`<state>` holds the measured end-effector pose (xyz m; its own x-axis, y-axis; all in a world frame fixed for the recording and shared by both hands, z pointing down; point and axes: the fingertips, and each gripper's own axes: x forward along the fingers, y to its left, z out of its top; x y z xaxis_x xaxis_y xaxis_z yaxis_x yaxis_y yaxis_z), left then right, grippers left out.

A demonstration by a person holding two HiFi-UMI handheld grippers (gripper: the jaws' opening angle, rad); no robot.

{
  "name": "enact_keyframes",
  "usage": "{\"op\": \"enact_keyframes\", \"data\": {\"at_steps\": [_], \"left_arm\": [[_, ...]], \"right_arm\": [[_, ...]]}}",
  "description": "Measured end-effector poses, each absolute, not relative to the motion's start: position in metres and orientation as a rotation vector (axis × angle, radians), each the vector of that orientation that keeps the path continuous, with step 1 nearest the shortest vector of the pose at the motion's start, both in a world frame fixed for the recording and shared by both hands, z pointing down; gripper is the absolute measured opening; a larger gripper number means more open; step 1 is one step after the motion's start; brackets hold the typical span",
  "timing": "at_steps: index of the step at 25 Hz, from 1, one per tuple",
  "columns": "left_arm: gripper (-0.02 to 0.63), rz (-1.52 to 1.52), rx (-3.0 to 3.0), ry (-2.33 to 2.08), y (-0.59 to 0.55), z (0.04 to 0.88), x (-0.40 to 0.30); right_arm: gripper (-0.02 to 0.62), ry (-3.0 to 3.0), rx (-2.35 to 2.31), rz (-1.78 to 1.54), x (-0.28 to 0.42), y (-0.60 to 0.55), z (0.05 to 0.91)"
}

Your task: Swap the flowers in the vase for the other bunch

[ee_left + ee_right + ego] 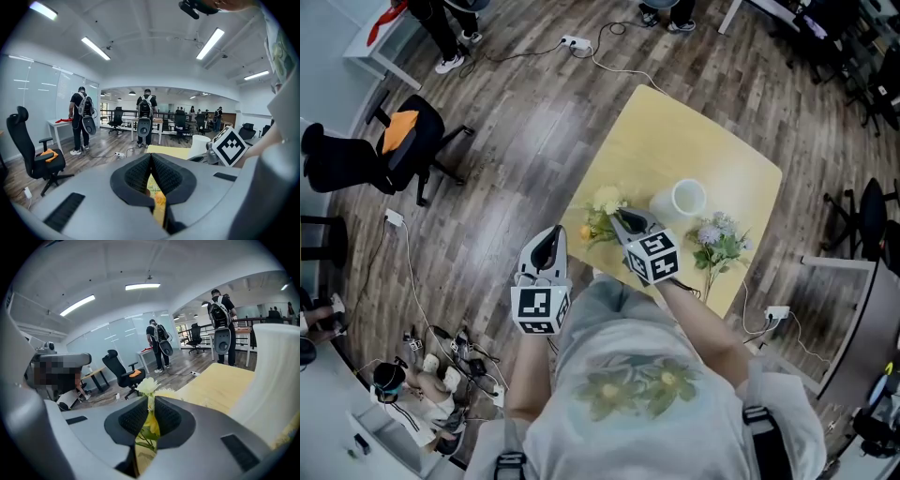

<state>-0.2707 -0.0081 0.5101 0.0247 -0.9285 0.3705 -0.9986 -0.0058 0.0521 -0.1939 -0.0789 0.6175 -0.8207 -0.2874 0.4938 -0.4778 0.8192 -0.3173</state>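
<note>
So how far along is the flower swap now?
Done: the vase looks empty. In hand: the right gripper holds the yellow bunch by its stems, low over the table, left of the vase. To do: lay it down, then put the pale bunch, lying right of the vase, in.

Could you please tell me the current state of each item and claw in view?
vase: upright, empty.
yellow bunch: out of vase, stems clamped in right claw.
purple bunch: lying on table, right of vase.
right claw: shut on yellow bunch.
left claw: shut, empty.
</note>
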Motion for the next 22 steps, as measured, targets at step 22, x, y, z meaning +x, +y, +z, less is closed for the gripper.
{"op": "enact_keyframes", "data": {"at_steps": [22], "left_arm": [[0.017,0.341,1.998,-1.942,-0.018,0.526,-0.282]], "right_arm": [[0.061,-2.469,0.46,0.609,-0.21,-0.071,0.678]]}}
